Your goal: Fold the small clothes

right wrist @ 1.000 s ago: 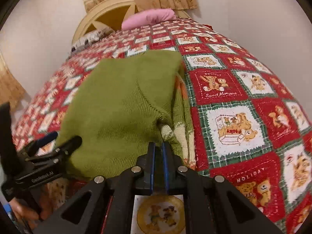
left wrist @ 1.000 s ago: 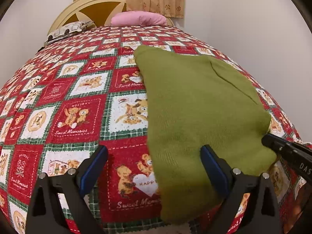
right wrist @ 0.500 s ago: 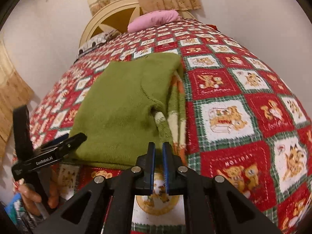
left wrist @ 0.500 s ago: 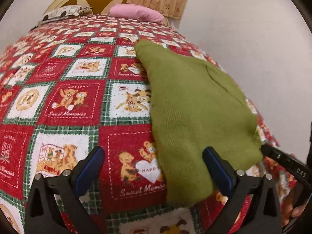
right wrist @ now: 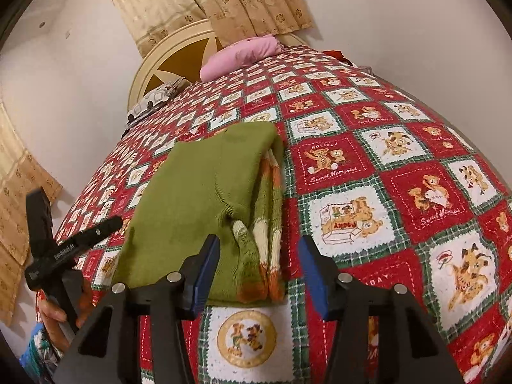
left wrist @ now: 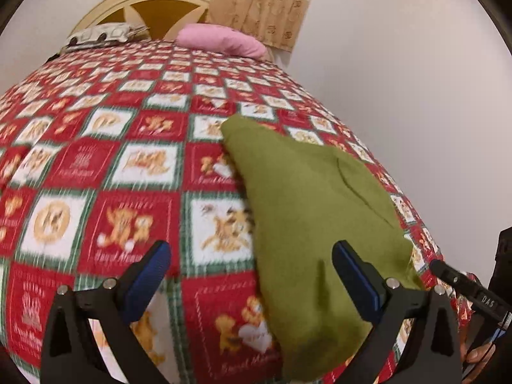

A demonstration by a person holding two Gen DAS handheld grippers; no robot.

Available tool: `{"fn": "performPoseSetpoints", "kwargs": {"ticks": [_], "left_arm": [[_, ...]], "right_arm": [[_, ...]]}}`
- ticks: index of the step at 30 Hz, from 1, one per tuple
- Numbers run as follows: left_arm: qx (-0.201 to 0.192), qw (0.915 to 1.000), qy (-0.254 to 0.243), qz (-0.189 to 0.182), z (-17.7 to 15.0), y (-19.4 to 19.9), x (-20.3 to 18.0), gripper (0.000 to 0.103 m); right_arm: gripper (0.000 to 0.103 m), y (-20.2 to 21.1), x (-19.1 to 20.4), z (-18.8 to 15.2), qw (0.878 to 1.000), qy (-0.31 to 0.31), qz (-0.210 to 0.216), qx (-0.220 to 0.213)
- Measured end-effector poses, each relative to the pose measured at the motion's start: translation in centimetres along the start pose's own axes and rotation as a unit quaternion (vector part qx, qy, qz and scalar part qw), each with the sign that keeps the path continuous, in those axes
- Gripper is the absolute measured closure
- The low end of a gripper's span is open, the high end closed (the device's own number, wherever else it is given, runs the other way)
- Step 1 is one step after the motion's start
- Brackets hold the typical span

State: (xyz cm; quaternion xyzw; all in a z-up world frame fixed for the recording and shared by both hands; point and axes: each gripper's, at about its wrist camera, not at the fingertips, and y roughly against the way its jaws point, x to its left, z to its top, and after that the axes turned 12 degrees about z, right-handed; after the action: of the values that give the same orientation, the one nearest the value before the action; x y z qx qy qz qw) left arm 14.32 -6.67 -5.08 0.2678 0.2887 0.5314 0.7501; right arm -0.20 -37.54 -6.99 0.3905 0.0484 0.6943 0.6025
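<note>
- The bed quilt (right wrist: 400, 166), a red, green and white patchwork with bear prints, fills most of both views. It carries a pink pillow (right wrist: 243, 54) at the upper centre of the right wrist view, against the round headboard (right wrist: 179, 60).
- The green sweater (right wrist: 198, 198) lies folded on the quilt, left of centre in the right wrist view and right of centre in the left wrist view (left wrist: 313, 211). Its striped orange and cream sleeve edge (right wrist: 270, 233) shows along the right side of the fold.
- My right gripper (right wrist: 260, 267) was pressed together a second ago; its jaws are now opening. The near hem of the sweater shows between the blue pads, but neither pad presses on it. I judge the hem to be released.
- My left gripper (left wrist: 251, 270) stands wide, as before. Its right pad overlaps the sweater in the picture; it holds nothing.
- Both views now show more of the bed than before, so both tools have backed up and away from the cloth.
- Judgement: this fold is laid down. Next comes either a further fold or a check that the sleeve stays tucked.
</note>
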Motion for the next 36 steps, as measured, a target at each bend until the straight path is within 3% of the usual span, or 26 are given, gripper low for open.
{"fn": "performPoseSetpoints", "kwargs": {"ticks": [5, 10, 13, 17, 21, 27, 32, 34, 36], "left_arm": [[0.003, 1.0, -0.004, -0.003, 1.8, -1.4, -0.7, 0.001], [0.049, 0.9951, 0.064, -0.058, 3.9, -4.2, -0.6, 0.001], [0.066, 0.9941, 0.067, -0.055, 4.2, -6.1, -1.0, 0.008], [0.112, 0.9865, 0.08, -0.089, 3.2, -8.6, -1.1, 0.008], [0.095, 0.9871, 0.077, -0.103, 2.4, -8.4, -0.8, 0.008], [0.074, 0.9944, 0.027, -0.071, 1.9, -7.8, -2.3, 0.007], [0.073, 0.9942, 0.027, -0.074, 1.9, -7.9, -1.8, 0.006], [0.073, 0.9946, 0.022, -0.071, 1.8, -7.9, -1.9, 0.006], [0.073, 0.9951, 0.015, -0.065, 2.0, -8.2, -2.2, 0.006]], "right_arm": [[0.051, -0.9, -0.5, 0.7, 1.0, -0.001, 0.001, 0.005], [0.047, -1.7, -0.6, 3.7, 1.0, 0.005, 0.008, -0.013], [0.047, -2.9, -0.8, 4.9, 1.0, 0.001, 0.008, -0.01], [0.047, -4.5, -0.8, 4.9, 1.0, 0.0, 0.011, 0.001], [0.047, -6.0, -1.0, 4.5, 1.0, 0.009, 0.005, 0.02], [0.047, -8.1, -2.3, 6.6, 0.999, 0.005, 0.011, 0.035], [0.046, -11.2, -3.0, 8.8, 0.998, 0.014, 0.02, 0.062], [0.04, -13.0, -3.7, 9.0, 0.997, 0.004, 0.02, 0.079], [0.027, -14.0, -4.4, 8.5, 0.996, -0.013, 0.029, 0.087]]}}
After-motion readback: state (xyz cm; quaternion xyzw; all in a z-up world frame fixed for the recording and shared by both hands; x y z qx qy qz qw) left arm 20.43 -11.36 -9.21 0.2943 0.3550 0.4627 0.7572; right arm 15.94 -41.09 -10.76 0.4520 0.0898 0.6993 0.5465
